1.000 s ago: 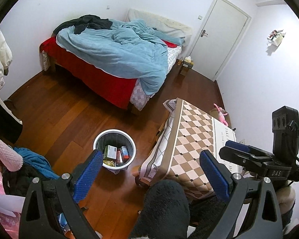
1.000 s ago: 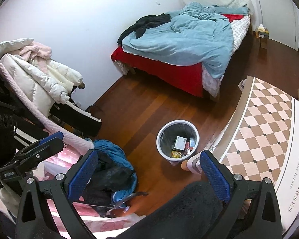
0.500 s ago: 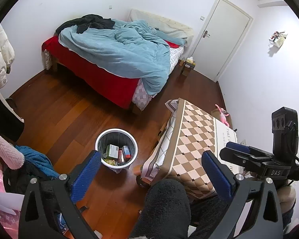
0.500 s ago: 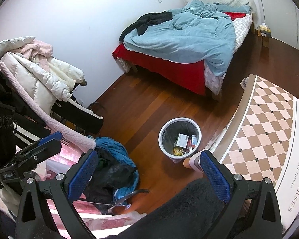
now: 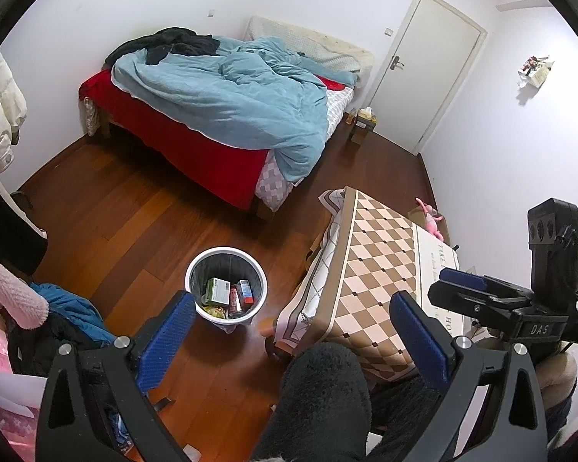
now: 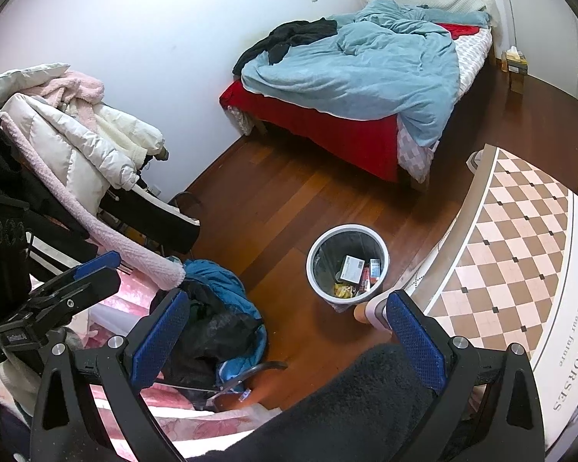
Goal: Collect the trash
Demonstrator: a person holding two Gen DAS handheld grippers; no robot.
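Observation:
A white trash bin (image 5: 196,269) with a dark liner stands on the wooden floor beside the table; it also shows in the right wrist view (image 6: 310,265). Inside lie small boxes and wrappers (image 5: 227,294), also seen from the right wrist (image 6: 356,271). My left gripper (image 5: 293,331) is open and empty, held high above the floor. My right gripper (image 6: 289,331) is open and empty too, at the same height. The right gripper also shows at the right of the left wrist view (image 5: 481,292), and the left gripper at the left of the right wrist view (image 6: 77,281).
A table with a checked cloth (image 5: 377,265) stands right of the bin. A bed with a blue duvet (image 5: 231,96) fills the far side. Piled coats and clothes (image 6: 77,142) and a blue garment (image 6: 227,288) lie at the left. A white door (image 5: 424,69) is shut.
Both grippers have drifted slightly, so the bin and room shift a little in both views. Both grippers stay open and empty.

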